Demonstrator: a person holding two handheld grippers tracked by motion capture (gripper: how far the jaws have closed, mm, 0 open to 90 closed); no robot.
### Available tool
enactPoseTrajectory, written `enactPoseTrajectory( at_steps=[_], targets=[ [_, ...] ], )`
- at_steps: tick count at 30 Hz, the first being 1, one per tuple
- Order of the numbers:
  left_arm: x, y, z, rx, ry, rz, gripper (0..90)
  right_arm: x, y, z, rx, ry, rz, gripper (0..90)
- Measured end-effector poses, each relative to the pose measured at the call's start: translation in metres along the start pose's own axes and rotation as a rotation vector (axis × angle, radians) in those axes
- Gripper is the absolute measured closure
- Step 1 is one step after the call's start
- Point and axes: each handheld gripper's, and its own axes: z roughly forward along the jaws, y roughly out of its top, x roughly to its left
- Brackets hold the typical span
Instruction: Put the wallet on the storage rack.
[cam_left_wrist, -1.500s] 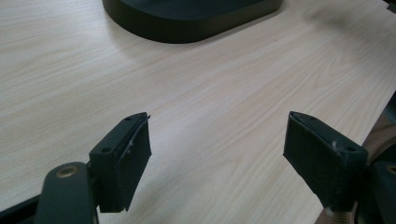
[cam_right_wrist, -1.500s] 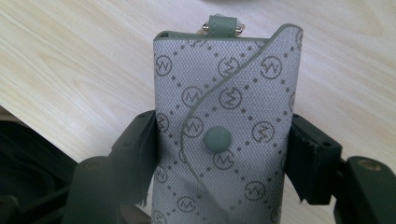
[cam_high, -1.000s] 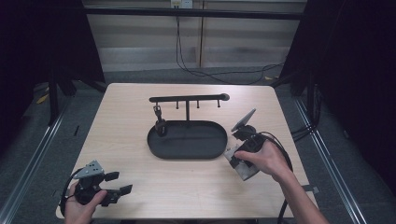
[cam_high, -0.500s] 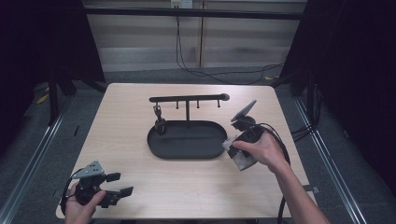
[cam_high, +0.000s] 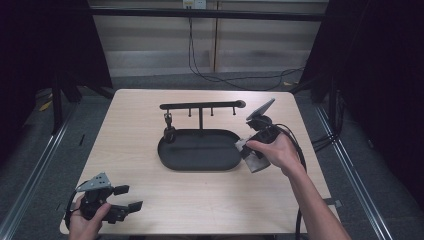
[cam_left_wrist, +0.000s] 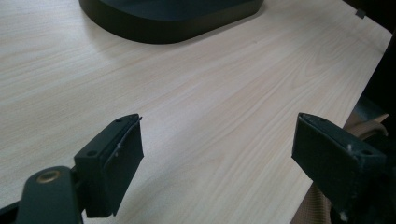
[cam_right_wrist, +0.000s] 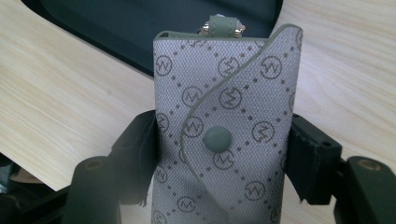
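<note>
Holding grey monogram-patterned fabric key pouch with green snap button (cam_right_wrist: 224, 121) in right claw (cam_right_wrist: 224, 154), jaws clamped on its two long sides. Pouch long axis runs along my jaws, top end with green strap loop pointing toward black oval tray (cam_high: 200, 150). Tray rim just beyond pouch tip, so tray and black hook rack (cam_high: 200, 106) lie straight ahead of right claw. Left claw (cam_high: 122, 200) wide open, empty, low at near left corner of light wooden table (cam_high: 135, 130), well apart from tray. Right hand (cam_high: 275, 150) clearly nearer; my guess, next move goes forward.
</note>
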Motion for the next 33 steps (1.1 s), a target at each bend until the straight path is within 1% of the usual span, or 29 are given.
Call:
enactPoseTrajectory(
  at_steps=[1,2,3,7,10,12,18,23,27,31,33],
  targets=[
    [0.000,0.000,0.000,0.001,0.001,0.005,16.4,0.000,0.001,0.000,0.004,0.005,0.010,33.6],
    [-0.001,0.000,0.000,0.004,0.001,0.012,16.4,-0.001,0.002,0.001,-0.003,0.007,0.007,33.6],
    [-0.001,0.000,0.000,0.007,0.002,0.016,16.4,-0.001,0.003,0.001,-0.009,0.014,0.016,33.6],
    [-0.001,0.000,0.001,0.008,0.002,0.016,16.4,-0.003,0.007,0.002,-0.028,0.034,0.031,33.6],
    [-0.001,0.000,0.001,0.006,0.001,0.015,16.4,-0.004,0.009,0.004,-0.025,0.046,0.035,33.6],
    [-0.002,0.000,0.001,0.010,0.005,0.017,16.4,-0.005,0.011,0.005,-0.025,0.043,0.044,33.6],
    [-0.002,0.001,0.001,0.014,0.006,0.022,16.4,-0.010,0.016,0.007,-0.061,0.065,0.082,33.6],
    [-0.001,0.000,0.001,0.014,0.010,0.016,16.4,-0.009,0.020,0.010,-0.081,0.067,0.084,33.7],
    [-0.001,0.000,0.001,0.012,0.011,0.016,16.4,-0.012,0.024,0.011,-0.119,0.087,0.106,33.6],
    [-0.001,0.000,0.001,0.015,0.014,0.019,16.4,-0.014,0.027,0.013,-0.140,0.097,0.124,33.7],
    [-0.001,0.000,0.001,0.013,0.011,0.018,16.4,-0.014,0.029,0.015,-0.151,0.113,0.129,33.7]
  ],
)
